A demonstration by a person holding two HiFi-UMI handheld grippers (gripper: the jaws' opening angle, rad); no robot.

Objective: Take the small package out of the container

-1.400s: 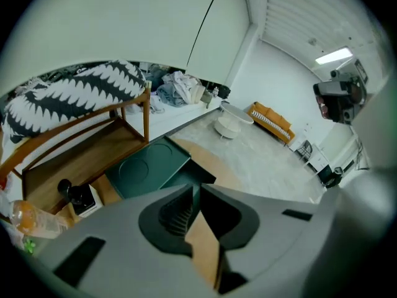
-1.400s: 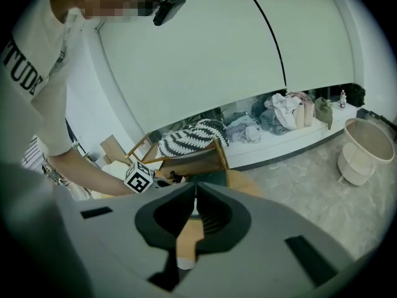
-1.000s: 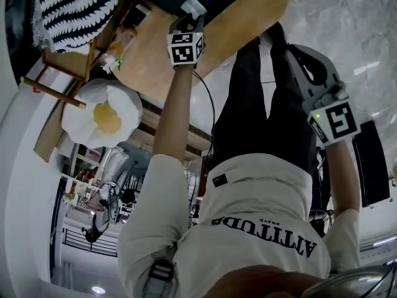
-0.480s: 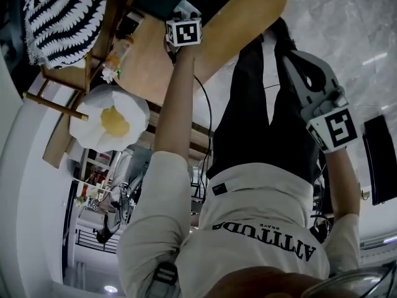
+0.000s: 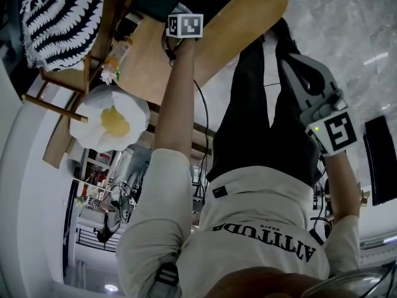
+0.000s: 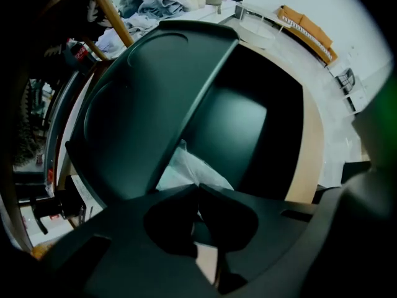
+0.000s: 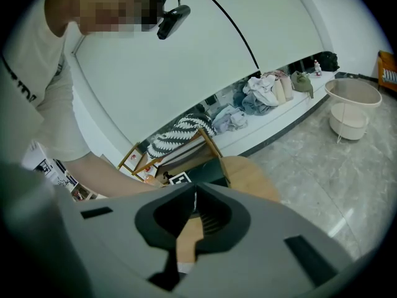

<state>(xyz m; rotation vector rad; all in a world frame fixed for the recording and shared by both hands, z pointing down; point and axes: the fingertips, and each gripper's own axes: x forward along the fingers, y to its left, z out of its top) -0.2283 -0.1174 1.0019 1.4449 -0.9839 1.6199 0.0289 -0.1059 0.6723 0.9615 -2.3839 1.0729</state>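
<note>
Pinching an edge of the small package (image 6: 192, 171) — soft, light film, it seems — my left claw (image 6: 198, 189) has just shut.

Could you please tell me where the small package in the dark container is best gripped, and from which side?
Grip the package by its crumpled top fold, coming down from above: it lies deep in the container, a wall close beside it, and only that loose fold stands up. The left claw, jaws just closed, seems to pinch it there.
</note>
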